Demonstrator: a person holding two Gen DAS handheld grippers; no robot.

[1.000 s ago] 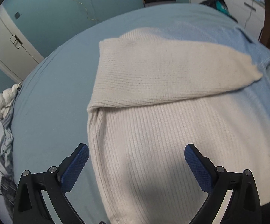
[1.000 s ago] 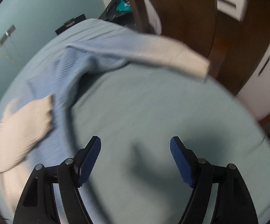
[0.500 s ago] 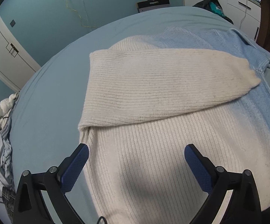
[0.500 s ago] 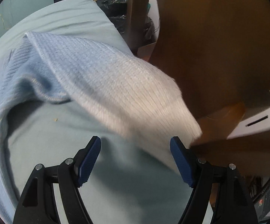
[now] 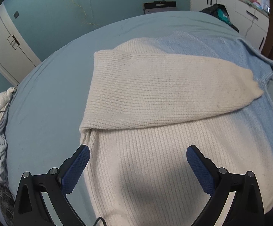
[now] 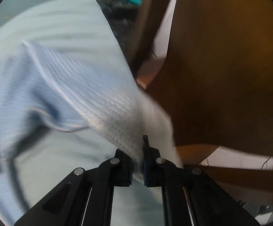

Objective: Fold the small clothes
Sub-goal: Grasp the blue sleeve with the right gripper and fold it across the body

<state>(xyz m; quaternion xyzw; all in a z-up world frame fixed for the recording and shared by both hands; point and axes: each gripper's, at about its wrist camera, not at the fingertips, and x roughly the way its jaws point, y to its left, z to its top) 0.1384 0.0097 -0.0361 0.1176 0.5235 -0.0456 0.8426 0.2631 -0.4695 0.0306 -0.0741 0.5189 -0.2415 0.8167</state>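
Right hand-held gripper (image 6: pixel 137 162) newly clenched on blurred sweater sleeve (image 6: pixel 128 113); left hand-held gripper (image 5: pixel 138 157) released.

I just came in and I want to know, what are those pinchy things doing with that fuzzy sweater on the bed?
A person is folding a ribbed knit sweater, cream fading to light blue, on the blue bedsheet. One cream sleeve already lies folded across it. The right gripper is shut on the other sleeve's pale cuff. The left gripper hangs open above the sweater's body.
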